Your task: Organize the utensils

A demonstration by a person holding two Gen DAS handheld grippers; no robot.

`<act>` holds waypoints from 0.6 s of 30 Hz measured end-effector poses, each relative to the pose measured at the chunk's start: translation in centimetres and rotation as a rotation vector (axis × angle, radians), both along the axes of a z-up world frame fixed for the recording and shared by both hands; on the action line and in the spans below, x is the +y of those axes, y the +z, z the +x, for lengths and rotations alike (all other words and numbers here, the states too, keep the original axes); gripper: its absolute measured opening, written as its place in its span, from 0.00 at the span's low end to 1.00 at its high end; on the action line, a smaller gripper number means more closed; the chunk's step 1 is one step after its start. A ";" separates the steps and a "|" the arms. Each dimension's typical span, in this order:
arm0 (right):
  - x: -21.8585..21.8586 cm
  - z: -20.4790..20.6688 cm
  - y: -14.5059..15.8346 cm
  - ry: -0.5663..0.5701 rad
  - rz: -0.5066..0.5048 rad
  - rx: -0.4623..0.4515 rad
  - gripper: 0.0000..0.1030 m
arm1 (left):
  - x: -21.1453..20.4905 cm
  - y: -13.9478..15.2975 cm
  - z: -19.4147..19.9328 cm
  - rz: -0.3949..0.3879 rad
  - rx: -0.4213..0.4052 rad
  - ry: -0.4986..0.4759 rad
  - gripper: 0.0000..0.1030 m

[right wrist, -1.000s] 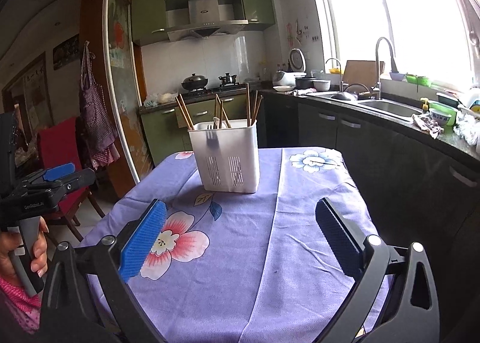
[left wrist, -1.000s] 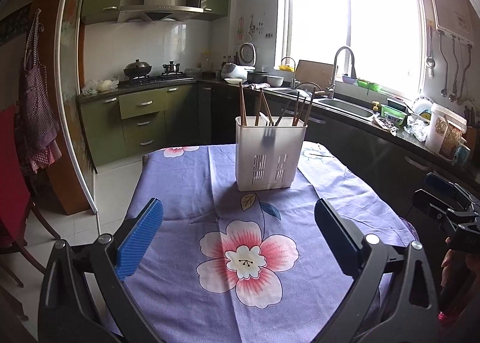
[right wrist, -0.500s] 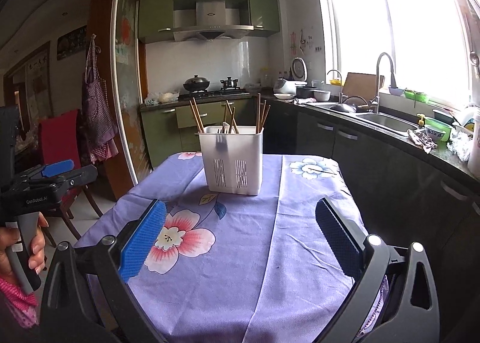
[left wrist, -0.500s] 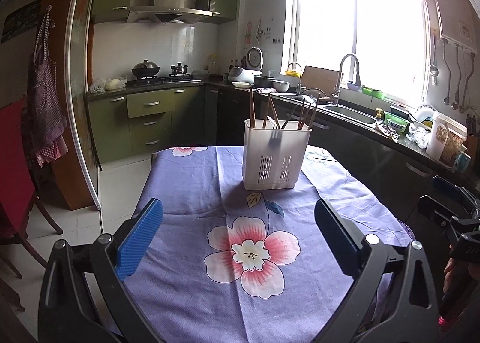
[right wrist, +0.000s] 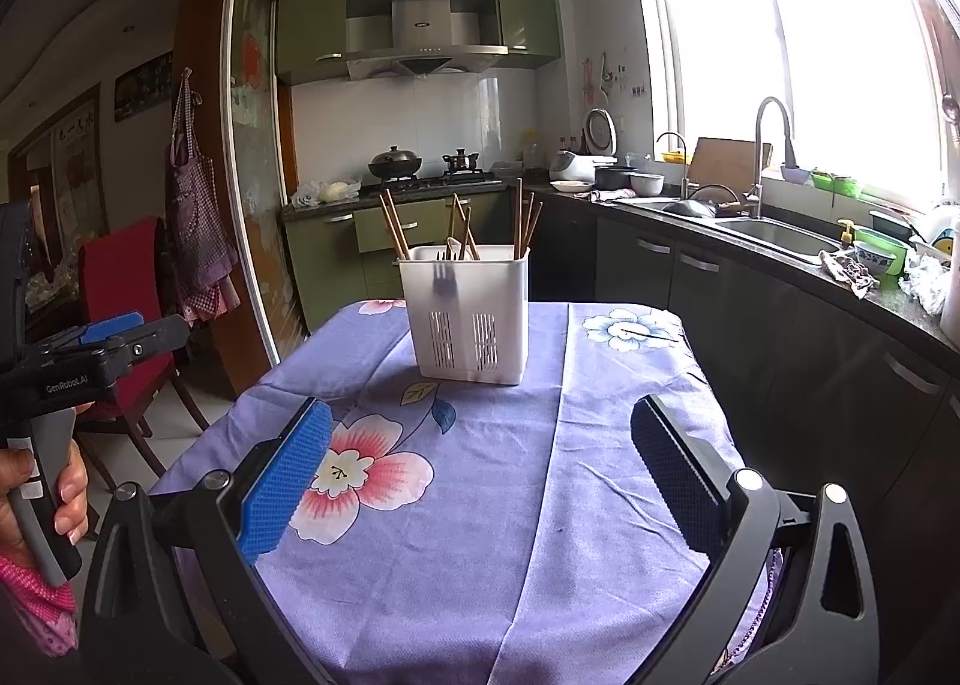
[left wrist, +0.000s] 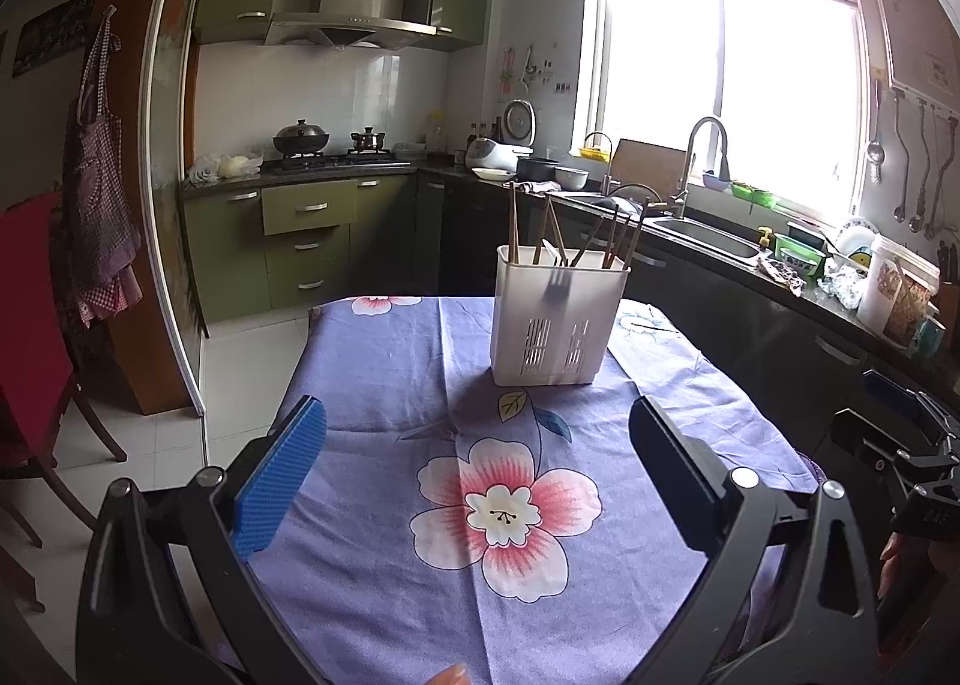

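A white slotted utensil holder [left wrist: 555, 319] stands on the far part of the table, also in the right wrist view [right wrist: 467, 316]. Several wooden chopsticks [left wrist: 513, 226] stick up out of it, and a fork shows dimly through its wall [right wrist: 444, 274]. My left gripper [left wrist: 477, 445] is open and empty, held above the near table edge, well short of the holder. My right gripper [right wrist: 480, 454] is open and empty, likewise near the front edge. The left gripper's body shows at the left of the right wrist view [right wrist: 102, 352].
The table carries a purple flowered cloth [left wrist: 510, 481]. A red chair [right wrist: 123, 289] stands at the left. Dark counters with a sink [right wrist: 774, 232] run along the right. Green cabinets and a stove [left wrist: 327, 163] are at the back.
Both grippers have drawn back and risen a little, so the holder sits smaller and higher in view. Both stayed open and empty.
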State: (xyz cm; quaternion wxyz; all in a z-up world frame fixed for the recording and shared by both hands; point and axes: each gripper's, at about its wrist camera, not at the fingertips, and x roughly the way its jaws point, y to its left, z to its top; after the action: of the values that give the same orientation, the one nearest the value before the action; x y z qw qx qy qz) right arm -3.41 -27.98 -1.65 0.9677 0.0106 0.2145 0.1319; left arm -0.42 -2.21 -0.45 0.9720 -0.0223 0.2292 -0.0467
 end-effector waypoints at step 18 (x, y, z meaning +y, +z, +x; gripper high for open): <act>0.4 0.4 -0.6 0.007 0.002 0.015 0.95 | -0.1 -0.1 0.0 0.002 0.001 0.008 0.93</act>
State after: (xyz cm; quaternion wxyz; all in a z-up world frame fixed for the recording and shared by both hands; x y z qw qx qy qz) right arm -2.97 -27.60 -2.27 0.9656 0.0116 0.2217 0.1353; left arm -0.45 -2.33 -0.54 0.9721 -0.0221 0.2297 -0.0427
